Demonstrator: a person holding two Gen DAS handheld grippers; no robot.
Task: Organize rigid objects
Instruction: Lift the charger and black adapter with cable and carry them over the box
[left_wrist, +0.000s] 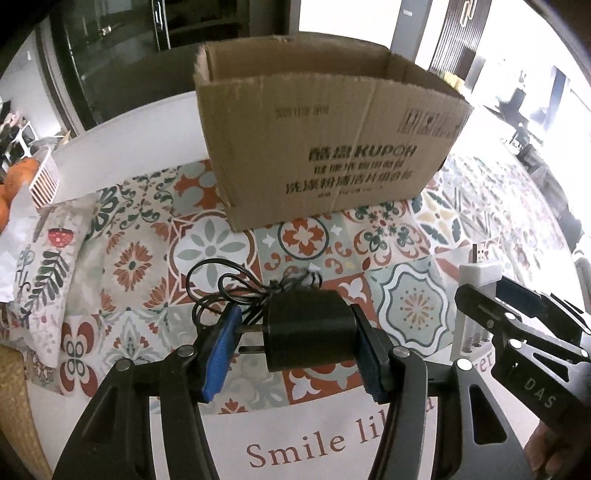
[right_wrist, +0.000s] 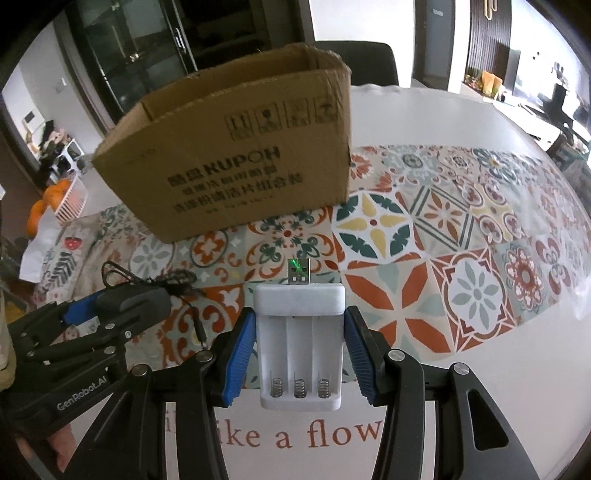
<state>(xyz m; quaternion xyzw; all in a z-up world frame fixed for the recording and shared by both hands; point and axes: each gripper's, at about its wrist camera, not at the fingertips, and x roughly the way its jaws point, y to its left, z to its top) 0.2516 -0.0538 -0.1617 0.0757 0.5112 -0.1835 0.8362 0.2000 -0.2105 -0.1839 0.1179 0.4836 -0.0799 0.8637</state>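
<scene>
A white tabletop (right_wrist: 461, 122) carries a runner of patterned cloth (right_wrist: 461, 236) printed with tile motifs in orange, teal, grey and yellow; its near edge is plain white with rust-coloured lettering. On the cloth stands an open brown cardboard box (left_wrist: 325, 140), its flaps up and dark print on the side that faces the cameras.

The left gripper (left_wrist: 295, 350) has its blue-padded jaws pinching a black power adapter (left_wrist: 310, 328), whose metal prongs point toward the left pad. The adapter's thin black cable (left_wrist: 218, 288) loops loosely beyond it over the cloth. The adapter sits short of the box, on the near side of it.

The right gripper (right_wrist: 301, 354) has its jaws pressed against the two long sides of a white battery charger (right_wrist: 300, 343) with three empty slots, springs at the near end and a USB plug sticking out at the far end toward the box. The two grippers are side by side, each seen at the edge of the other's view.

At the far left edge of the tabletop a white slatted basket (right_wrist: 72, 199) holds orange fruit (right_wrist: 37, 214). Behind the tabletop are dark glass-fronted cabinets (right_wrist: 140, 48), a dark chair back (right_wrist: 369, 62) beyond the box, and bright windows to the right.
</scene>
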